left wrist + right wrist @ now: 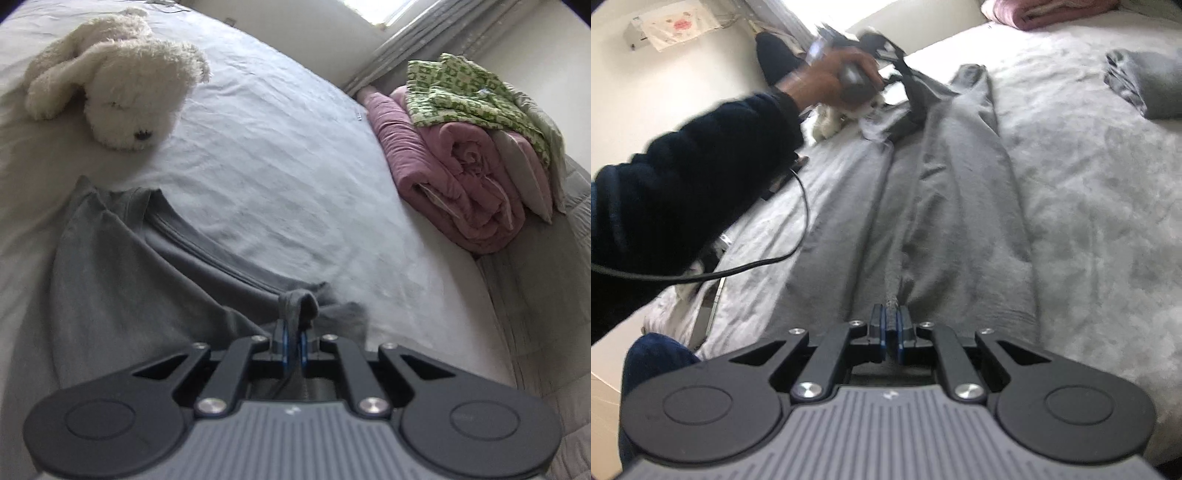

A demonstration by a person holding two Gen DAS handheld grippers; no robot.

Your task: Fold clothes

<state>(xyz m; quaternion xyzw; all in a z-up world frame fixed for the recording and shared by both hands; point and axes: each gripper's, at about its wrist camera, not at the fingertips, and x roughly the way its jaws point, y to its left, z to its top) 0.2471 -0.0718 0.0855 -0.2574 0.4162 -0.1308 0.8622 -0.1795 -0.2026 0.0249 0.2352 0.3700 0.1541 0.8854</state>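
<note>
Wide bed (280,155) under a pale, wrinkled sheet, filling most of both views. Across its near part, a grey garment (122,266), spread long and partly doubled over, a stitched seam running diagonally in the left wrist view; same grey garment (945,192) stretched away lengthwise on the sheet in the right wrist view, ridged with long creases.

Far side of the bed: a rolled pink quilt (454,177), a green-and-white patterned cloth (472,96) heaped on top of it, grey curtain behind. Near the head of the bed, well apart from the garment, a cream plush rabbit (114,77) lying face toward the camera.

In the right wrist view, a dark-sleeved arm (690,177) reaching over the bed's left edge, hand (831,81) wrapped round the other device, blurred; black cable (750,258) looping below the sleeve. A second bundle of grey fabric (1148,85) resting on the sheet at the upper right, apart from the long garment.

Left tool (294,332): blue-edged fingers pressed nearly together, clamped on a small raised fold at the garment's edge, the pinched cloth standing up and flopping over the tips. Right tool (891,321): fingers likewise drawn tight, nipping a narrow ridge of the same garment at its near end, fabric fanning out from the pinch toward the far hand.
</note>
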